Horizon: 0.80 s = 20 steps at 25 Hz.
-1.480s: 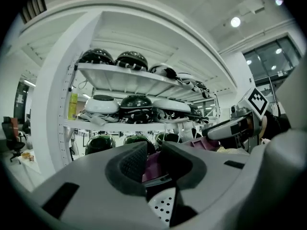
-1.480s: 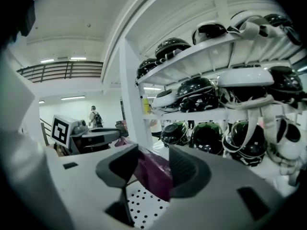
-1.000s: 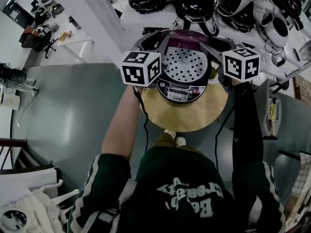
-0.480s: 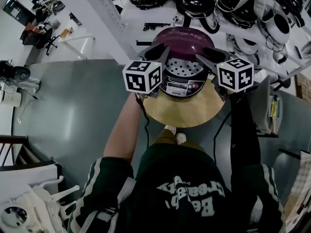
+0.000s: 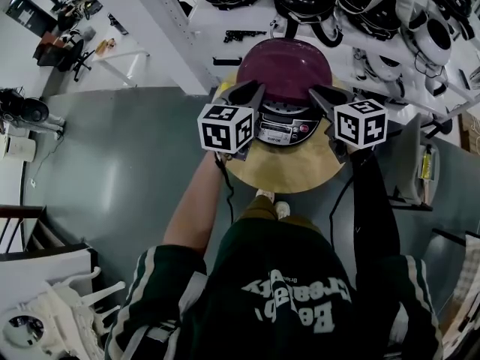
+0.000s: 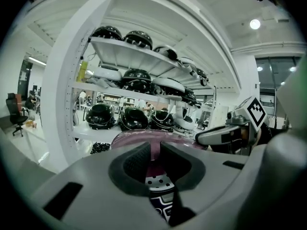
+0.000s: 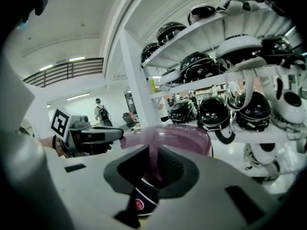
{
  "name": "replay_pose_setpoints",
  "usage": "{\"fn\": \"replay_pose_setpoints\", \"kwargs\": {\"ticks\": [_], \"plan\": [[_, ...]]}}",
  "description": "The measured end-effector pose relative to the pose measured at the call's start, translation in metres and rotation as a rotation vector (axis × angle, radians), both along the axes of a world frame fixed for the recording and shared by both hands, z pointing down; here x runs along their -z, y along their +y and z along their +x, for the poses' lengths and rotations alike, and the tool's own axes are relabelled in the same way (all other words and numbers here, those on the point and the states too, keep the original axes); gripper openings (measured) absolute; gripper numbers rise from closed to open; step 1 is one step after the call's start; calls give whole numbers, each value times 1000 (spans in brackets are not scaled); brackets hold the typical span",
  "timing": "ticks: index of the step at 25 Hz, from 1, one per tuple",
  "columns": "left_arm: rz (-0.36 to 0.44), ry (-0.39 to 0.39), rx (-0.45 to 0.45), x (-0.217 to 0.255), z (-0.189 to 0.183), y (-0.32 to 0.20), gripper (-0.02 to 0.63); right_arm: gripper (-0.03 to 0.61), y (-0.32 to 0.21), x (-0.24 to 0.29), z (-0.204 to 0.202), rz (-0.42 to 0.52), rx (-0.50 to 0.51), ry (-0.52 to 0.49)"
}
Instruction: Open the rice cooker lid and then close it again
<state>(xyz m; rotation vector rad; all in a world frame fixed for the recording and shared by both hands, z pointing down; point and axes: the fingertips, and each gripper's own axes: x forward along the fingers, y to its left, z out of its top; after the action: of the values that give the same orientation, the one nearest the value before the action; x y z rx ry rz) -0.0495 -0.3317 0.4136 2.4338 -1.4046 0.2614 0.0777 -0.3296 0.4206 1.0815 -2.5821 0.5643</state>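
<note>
Lid [image 5: 285, 66]: purple, low over rice cooker [image 5: 281, 131], not shut.
Left gripper [image 6: 152, 151]: jaws just closing, narrow slit, nothing between.
Right gripper [image 7: 152, 158]: the same.

white lettering on sweatshirt [image 5: 294, 306], not legible, cooker panel [image 5: 283, 132] print too small

The lid [image 5: 285, 62] looks glossy plastic, the table [image 5: 289, 169] smooth wood.
</note>
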Motion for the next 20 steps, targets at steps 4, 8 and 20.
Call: {"fn": "replay_pose_setpoints", "kwargs": {"ticks": [4, 8, 20], "plan": [[-28, -21, -2, -16, 1, 2, 61, 58, 5, -15, -2, -8, -1, 35], [-67, -41, -14, -39, 3, 7, 70, 75, 11, -36, -4, -34, 8, 73], [-130, -68, -35, -69, 6, 10, 82, 87, 16, -63, -8, -70, 1, 121]]}}
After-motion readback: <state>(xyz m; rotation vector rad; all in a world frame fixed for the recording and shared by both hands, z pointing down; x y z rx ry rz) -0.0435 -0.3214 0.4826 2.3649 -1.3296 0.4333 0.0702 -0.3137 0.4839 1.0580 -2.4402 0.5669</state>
